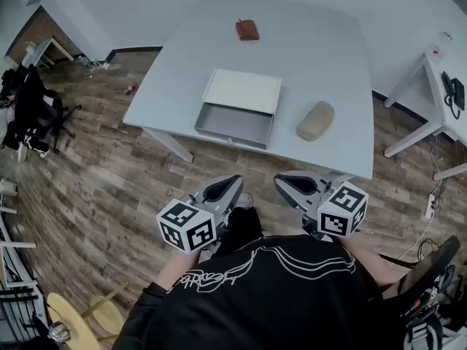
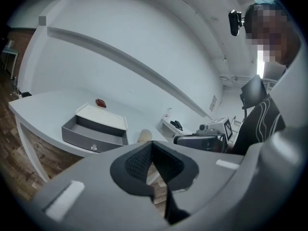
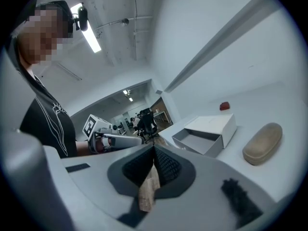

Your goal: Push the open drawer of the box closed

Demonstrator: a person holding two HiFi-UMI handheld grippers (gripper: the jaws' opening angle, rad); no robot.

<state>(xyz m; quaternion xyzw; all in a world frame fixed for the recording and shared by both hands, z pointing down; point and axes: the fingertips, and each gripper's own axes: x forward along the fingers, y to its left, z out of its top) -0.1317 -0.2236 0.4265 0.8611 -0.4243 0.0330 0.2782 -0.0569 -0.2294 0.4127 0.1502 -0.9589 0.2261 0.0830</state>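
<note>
A white box [image 1: 243, 91] lies on the pale table [image 1: 314, 42], its grey drawer [image 1: 233, 124] pulled out toward me with a small knob on the front. Both grippers hover close to my body over the floor, well short of the table's near edge. My left gripper [image 1: 222, 190] has its jaws together with nothing between them, and my right gripper [image 1: 295, 186] looks the same. In the left gripper view the drawer [image 2: 94, 134] sits far ahead of the shut gripper [image 2: 152, 146]. The right gripper view shows the box [image 3: 211, 126] beyond its shut gripper [image 3: 154, 150].
A beige oval case [image 1: 315, 120] lies right of the box, and a red-brown pouch [image 1: 247, 29] sits at the table's far side. A second white desk [image 1: 430, 86] with a phone stands at the right, an office chair [image 1: 33, 111] at the left. Wood floor lies between me and the table.
</note>
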